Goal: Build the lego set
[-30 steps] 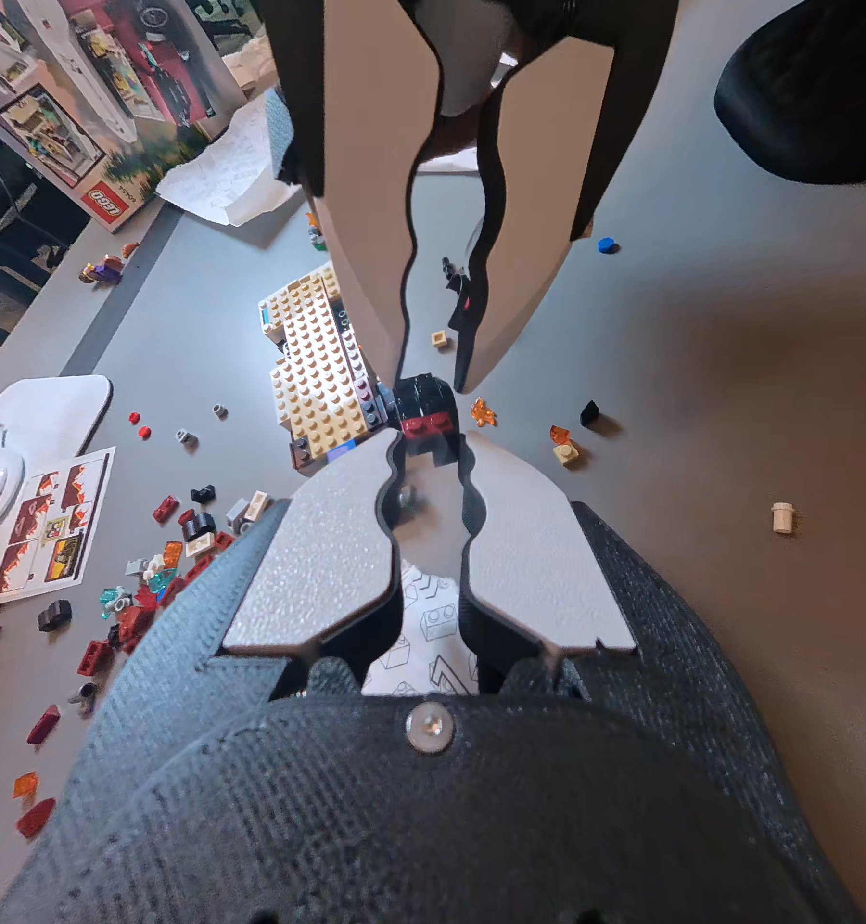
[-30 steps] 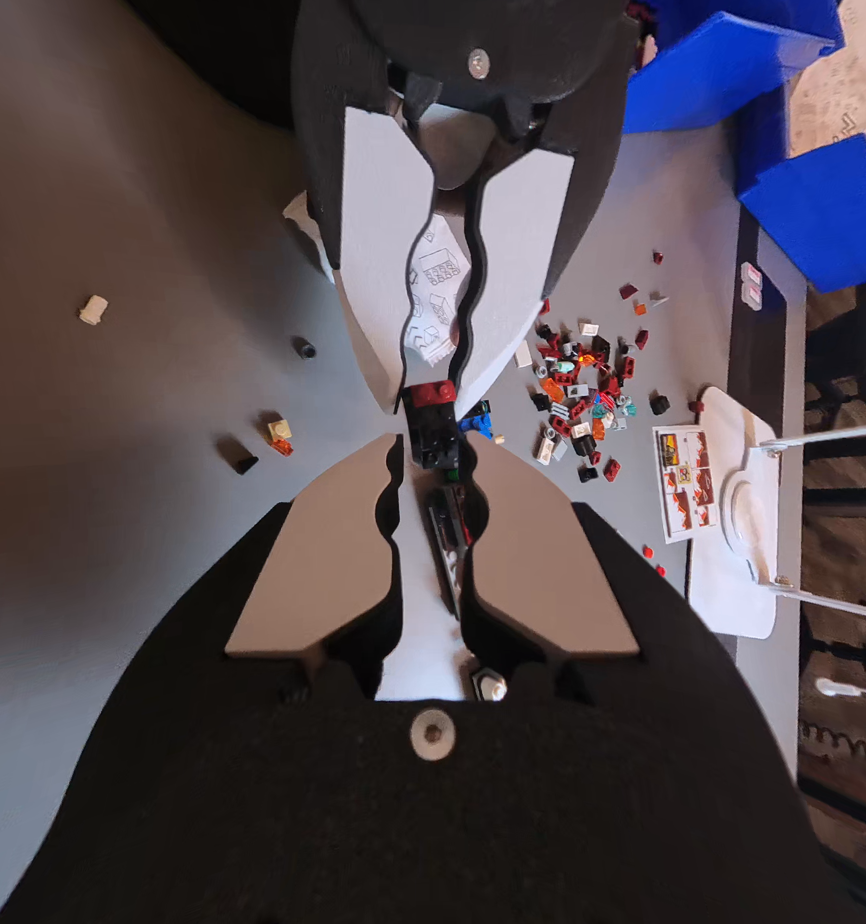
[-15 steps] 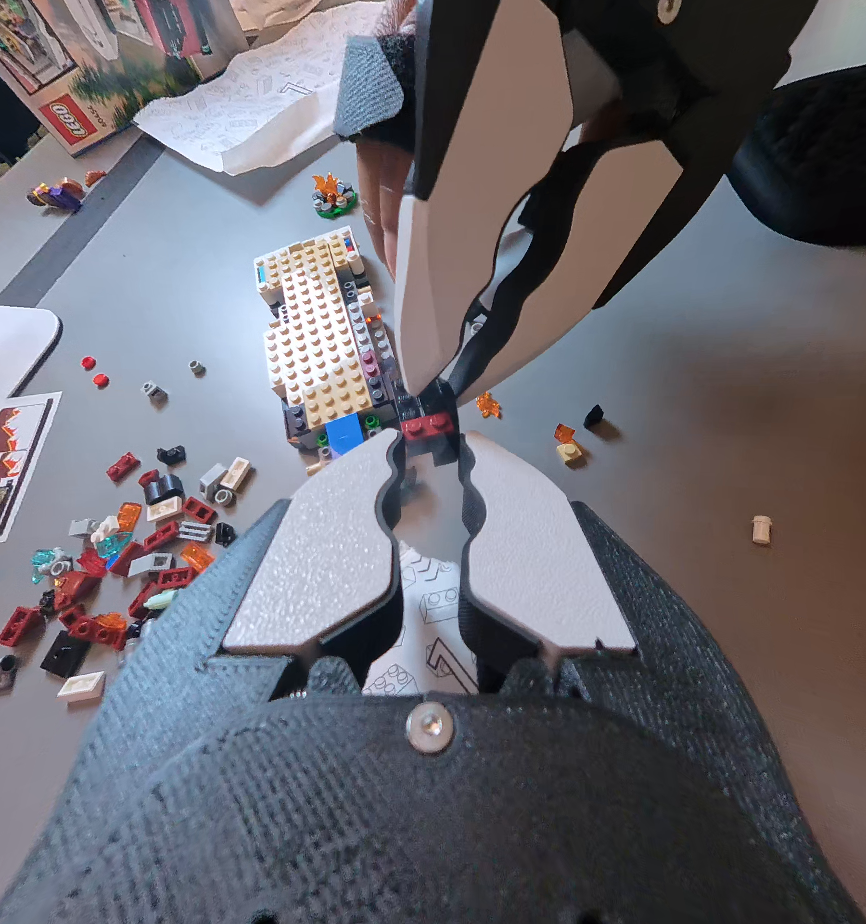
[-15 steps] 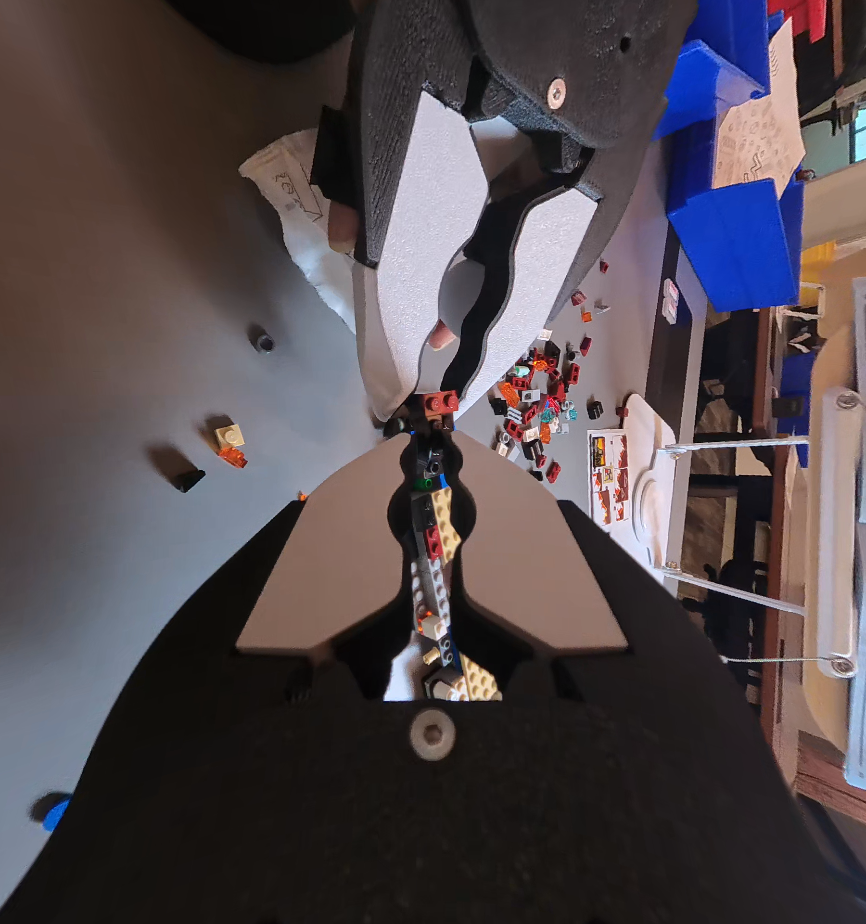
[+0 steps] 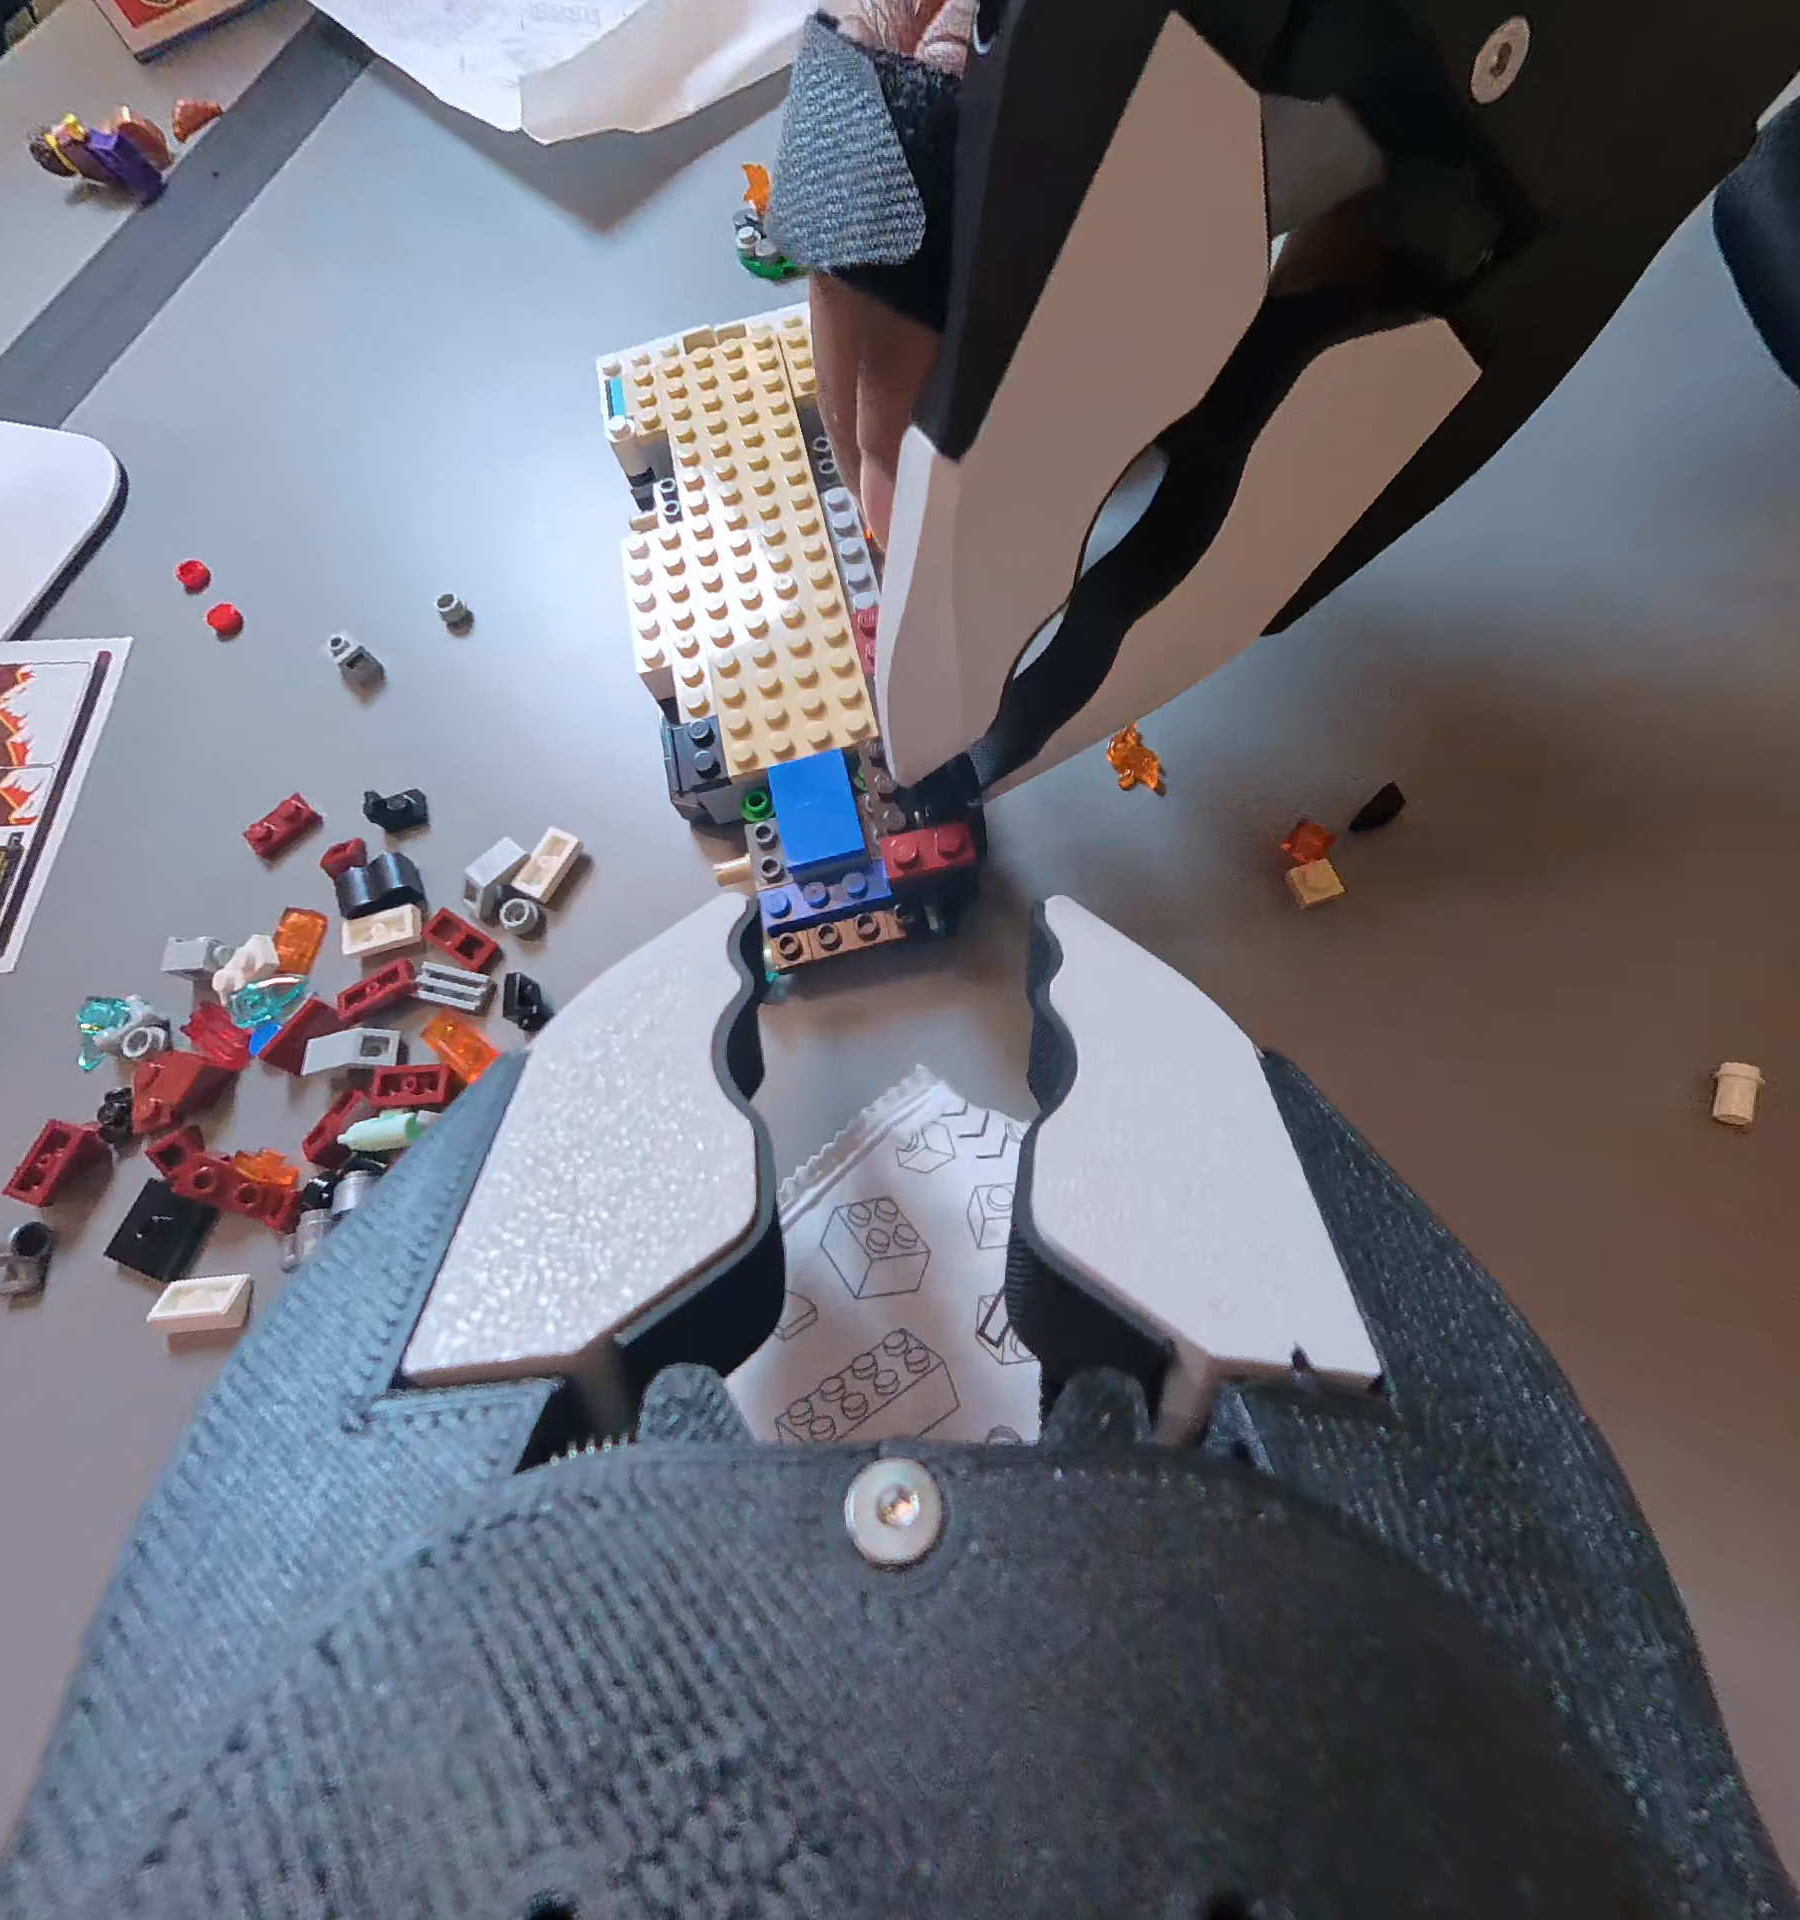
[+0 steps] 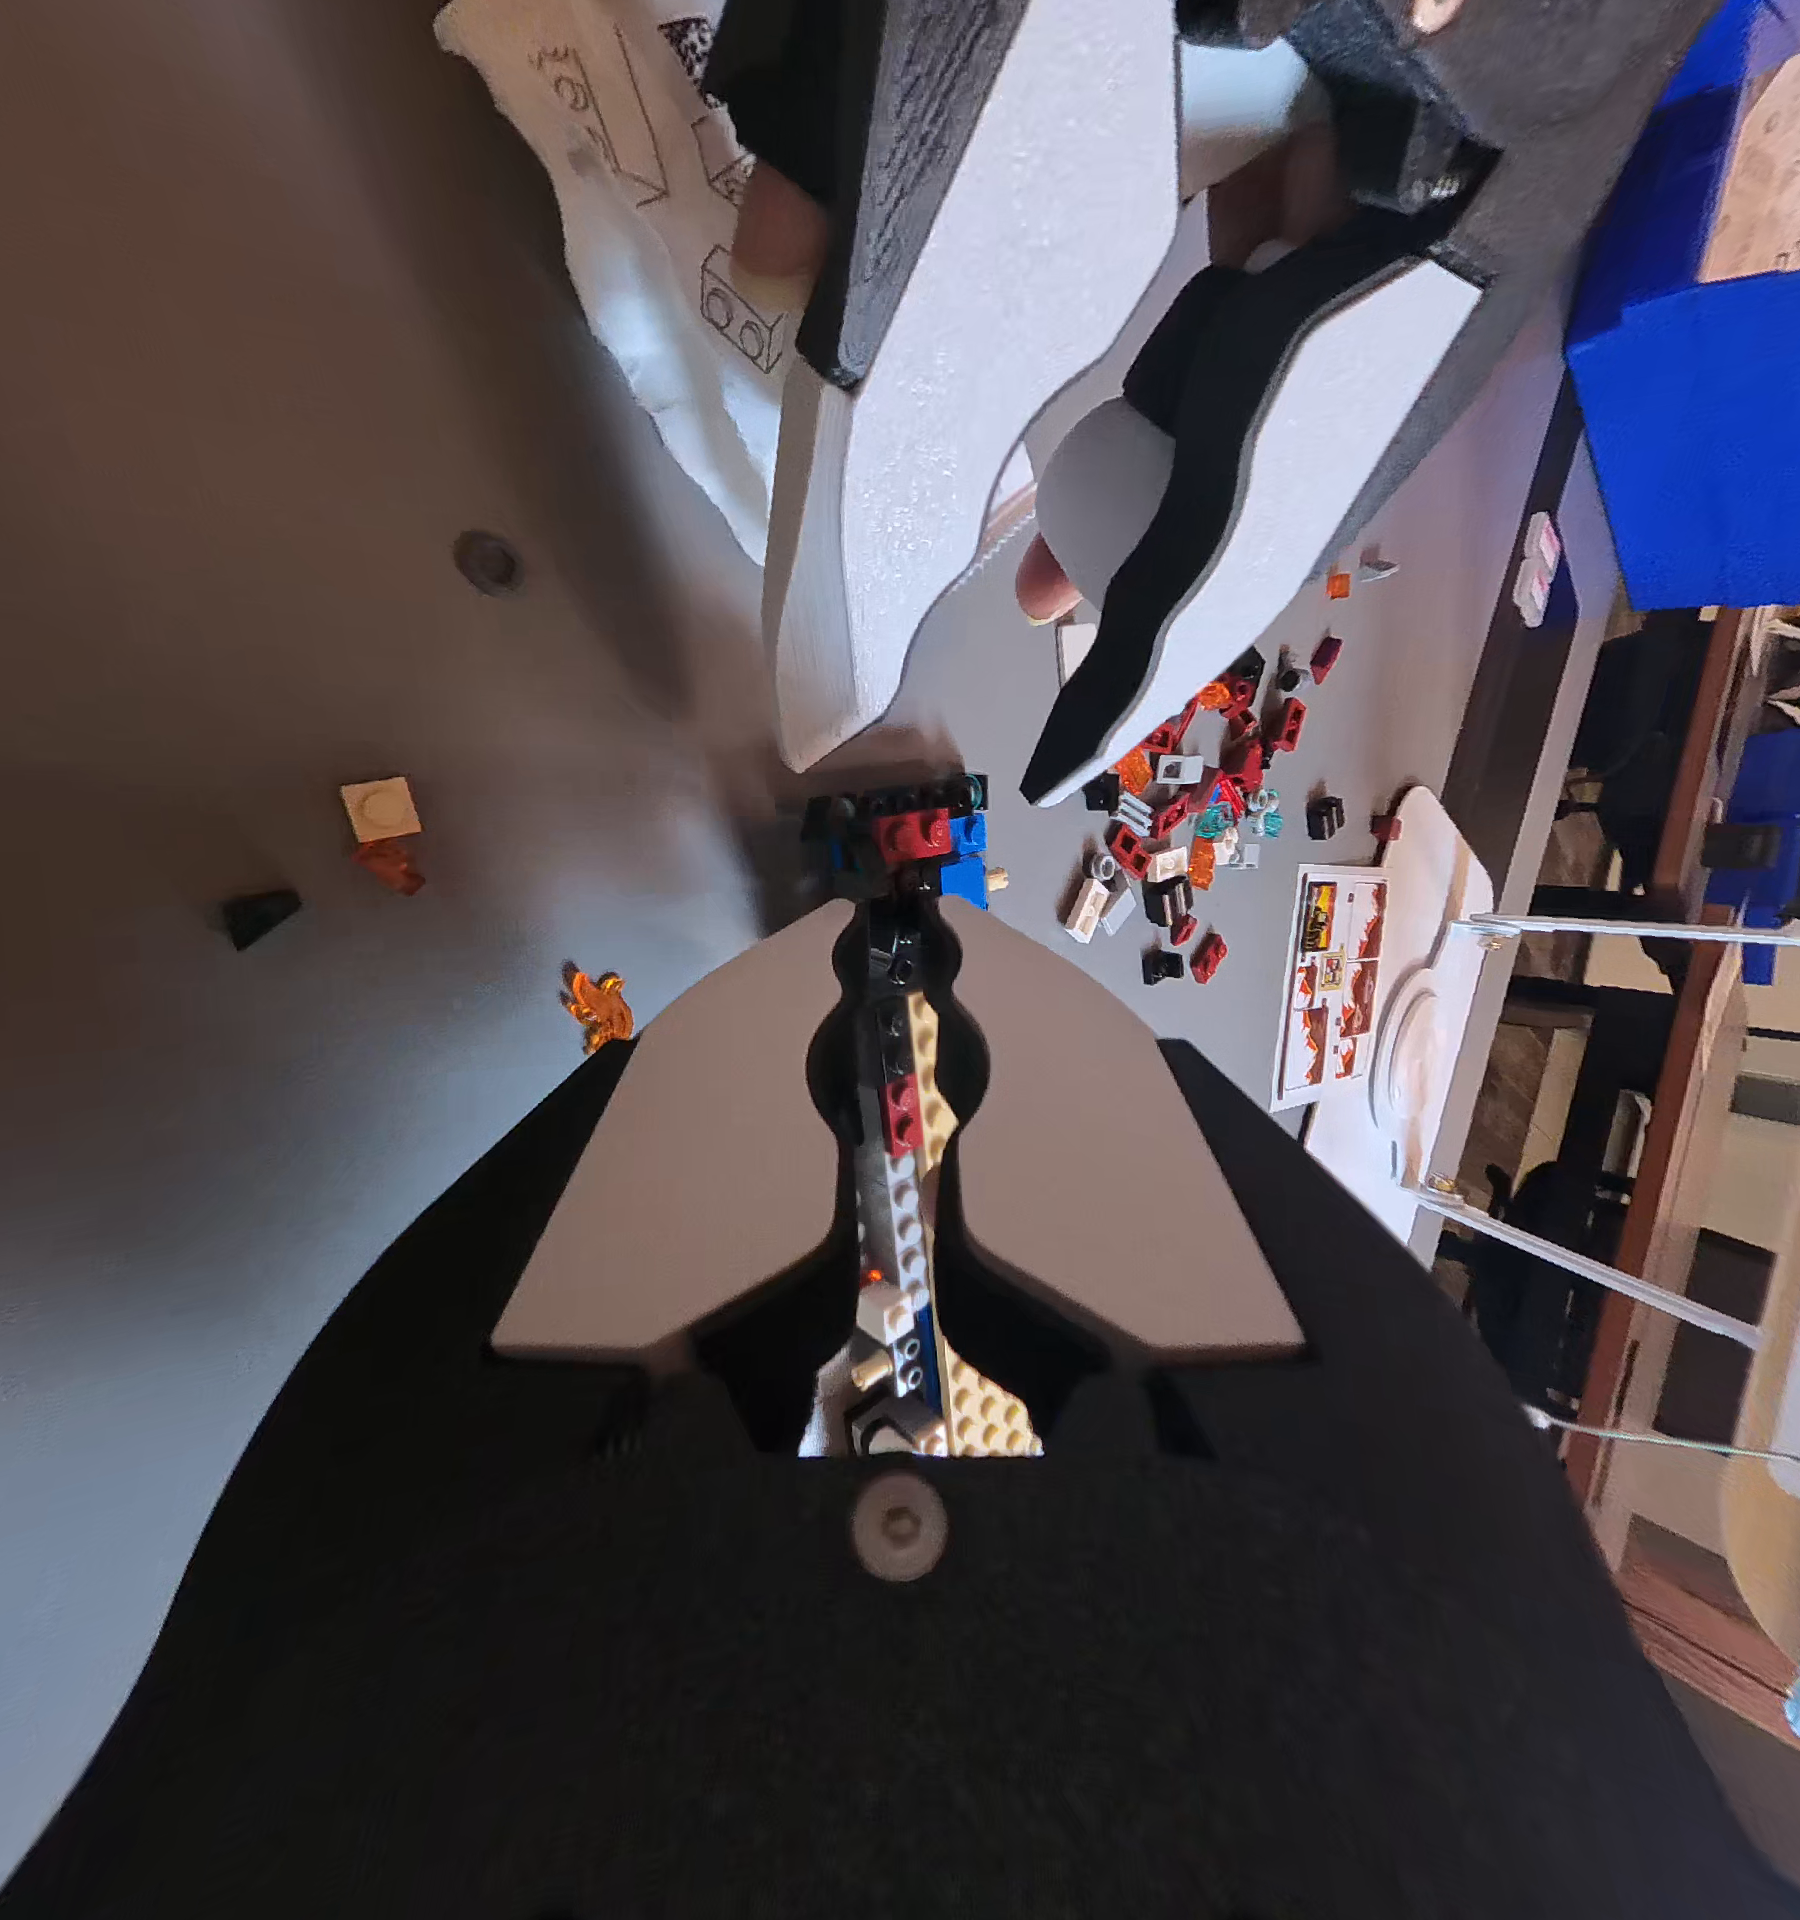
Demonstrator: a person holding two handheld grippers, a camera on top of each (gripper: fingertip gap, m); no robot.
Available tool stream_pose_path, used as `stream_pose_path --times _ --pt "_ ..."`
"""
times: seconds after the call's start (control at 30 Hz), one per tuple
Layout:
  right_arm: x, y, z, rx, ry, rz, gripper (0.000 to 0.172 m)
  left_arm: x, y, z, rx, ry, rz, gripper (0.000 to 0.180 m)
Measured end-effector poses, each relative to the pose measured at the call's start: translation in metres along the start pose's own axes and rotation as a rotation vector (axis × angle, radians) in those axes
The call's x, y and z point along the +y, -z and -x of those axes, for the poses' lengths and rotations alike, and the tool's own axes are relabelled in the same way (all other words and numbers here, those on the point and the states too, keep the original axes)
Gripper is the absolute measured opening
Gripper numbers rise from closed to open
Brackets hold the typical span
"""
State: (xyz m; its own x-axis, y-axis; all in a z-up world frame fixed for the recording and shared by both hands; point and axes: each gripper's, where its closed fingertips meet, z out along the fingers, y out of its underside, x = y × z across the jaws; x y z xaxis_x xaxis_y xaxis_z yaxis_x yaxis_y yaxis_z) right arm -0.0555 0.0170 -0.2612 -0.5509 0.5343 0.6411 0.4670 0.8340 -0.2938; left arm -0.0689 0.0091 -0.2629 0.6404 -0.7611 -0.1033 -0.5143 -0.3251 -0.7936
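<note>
A brick model [image 5: 740, 582] with tan studded plates lies flat on the grey table [image 5: 1498, 727]. At its near corner sit a blue tile [image 5: 813, 810] and a dark red brick [image 5: 927, 852] on black parts. My left gripper [image 5: 896, 914] is open and empty, just short of that corner. My right gripper [image 6: 898, 909] is shut on the black edge of the model [image 6: 901, 966], right behind the dark red brick [image 6: 911, 831]. In the left wrist view the right gripper [image 5: 943, 774] comes down from the upper right onto that edge. The open left gripper [image 6: 927, 769] shows above the model in the right wrist view.
A heap of loose red, black, white and orange bricks [image 5: 304, 1039] lies left of the model, beside a sticker sheet [image 5: 2, 800]. A printed white bag [image 5: 896, 1247] lies under my left gripper. Orange and tan bits [image 5: 1311, 862] lie to the right. Blue bins [image 6: 1706, 416] stand at the back. Both grippers' tips are close together, under 4 cm apart.
My left gripper opened, let go of the black piece with the dark red brick and drew back; the piece stays on the model's corner. My right gripper closed on the model's edge and stays shut.
</note>
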Motion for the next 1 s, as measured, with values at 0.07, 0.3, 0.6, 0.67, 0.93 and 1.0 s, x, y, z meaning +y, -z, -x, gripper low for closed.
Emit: stream_pose_path --times 0.07,0.3,0.6,0.67,0.93,1.0 --pt "0.0012 -0.0029 0.0011 -0.002 0.006 0.008 0.009 0.0016 -0.0017 0.0004 0.003 0.002 0.01 0.049" --pt "0.0022 -0.0045 0.001 -0.013 0.008 0.018 0.009 0.0034 -0.0049 -0.0001 0.004 -0.007 0.022 0.049" --pt "0.0026 -0.0042 -0.0005 -0.015 0.008 0.028 0.009 0.0046 -0.0053 0.0002 0.002 -0.006 0.025 0.048" --pt "0.0023 -0.0033 -0.0004 -0.016 0.006 0.026 0.009 0.005 -0.0053 0.0002 0.0 -0.007 0.026 0.048" --pt "0.0031 0.0033 0.0009 -0.017 -0.008 0.031 0.009 0.0057 -0.0037 0.0029 -0.014 -0.002 0.025 0.048" --pt "0.003 0.0042 0.0021 -0.016 -0.007 0.034 0.009 0.0052 -0.0031 0.004 -0.018 0.002 0.022 0.048"
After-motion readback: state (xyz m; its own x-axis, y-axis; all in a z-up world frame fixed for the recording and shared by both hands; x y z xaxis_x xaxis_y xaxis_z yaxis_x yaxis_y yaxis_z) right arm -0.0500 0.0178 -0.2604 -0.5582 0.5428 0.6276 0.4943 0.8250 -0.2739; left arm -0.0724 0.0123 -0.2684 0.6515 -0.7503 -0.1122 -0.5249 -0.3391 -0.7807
